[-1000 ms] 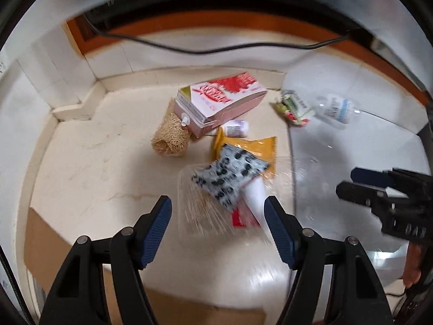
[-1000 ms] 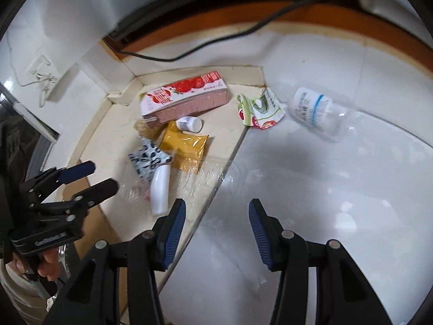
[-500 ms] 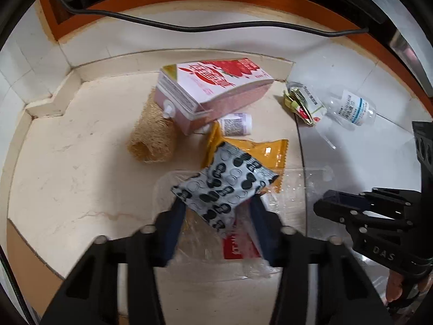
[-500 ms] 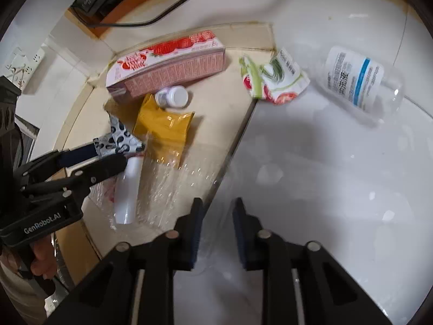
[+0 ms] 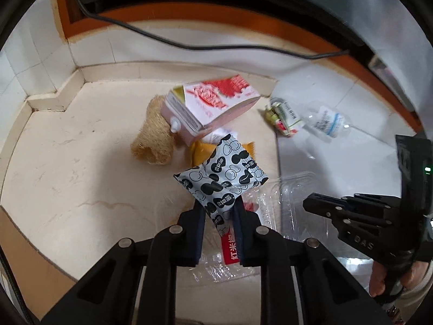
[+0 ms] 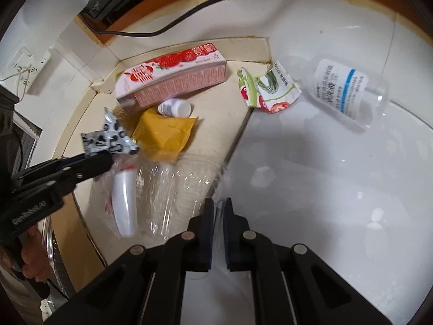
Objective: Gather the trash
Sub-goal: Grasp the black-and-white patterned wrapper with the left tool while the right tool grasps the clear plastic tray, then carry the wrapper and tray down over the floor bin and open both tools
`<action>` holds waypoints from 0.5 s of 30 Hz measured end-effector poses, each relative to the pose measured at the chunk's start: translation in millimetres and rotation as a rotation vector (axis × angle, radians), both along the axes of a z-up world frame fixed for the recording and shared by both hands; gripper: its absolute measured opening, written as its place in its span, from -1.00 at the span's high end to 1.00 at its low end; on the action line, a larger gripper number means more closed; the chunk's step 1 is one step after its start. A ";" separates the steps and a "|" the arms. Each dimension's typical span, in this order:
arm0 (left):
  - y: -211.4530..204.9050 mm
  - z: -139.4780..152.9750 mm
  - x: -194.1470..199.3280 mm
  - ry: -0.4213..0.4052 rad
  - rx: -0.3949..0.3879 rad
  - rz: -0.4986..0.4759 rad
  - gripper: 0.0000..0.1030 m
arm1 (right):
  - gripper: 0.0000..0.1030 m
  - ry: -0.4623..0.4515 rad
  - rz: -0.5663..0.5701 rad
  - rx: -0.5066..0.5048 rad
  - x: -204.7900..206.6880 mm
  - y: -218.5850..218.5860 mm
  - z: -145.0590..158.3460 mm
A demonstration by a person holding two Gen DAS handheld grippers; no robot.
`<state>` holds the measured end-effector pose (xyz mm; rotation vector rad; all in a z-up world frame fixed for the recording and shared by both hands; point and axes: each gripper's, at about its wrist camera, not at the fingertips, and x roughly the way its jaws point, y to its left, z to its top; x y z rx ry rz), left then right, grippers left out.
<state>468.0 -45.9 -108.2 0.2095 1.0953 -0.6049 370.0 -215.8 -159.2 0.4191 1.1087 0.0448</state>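
The left gripper has just closed on the spotted packet — pads clamping its lower corner. The right gripper has just closed too, pinching the clear plastic tray by its edge.

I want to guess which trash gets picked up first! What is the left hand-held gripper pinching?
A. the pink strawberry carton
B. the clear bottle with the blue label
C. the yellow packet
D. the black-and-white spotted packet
D: the left hand-held gripper has its jaws closed on the lower corner of the black-and-white spotted packet, which sits raised above the other litter.
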 end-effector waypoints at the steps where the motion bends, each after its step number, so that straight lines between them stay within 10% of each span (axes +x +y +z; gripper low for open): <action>1: 1.9 4.5 -3.8 -0.006 -0.008 0.000 0.68 | 0.90 -0.007 0.002 -0.005 -3.7 -0.8 3.2; 15: 27.2 76.5 -115.9 -0.076 -0.102 0.030 0.70 | 0.91 -0.093 0.024 -0.031 -70.1 -5.7 54.4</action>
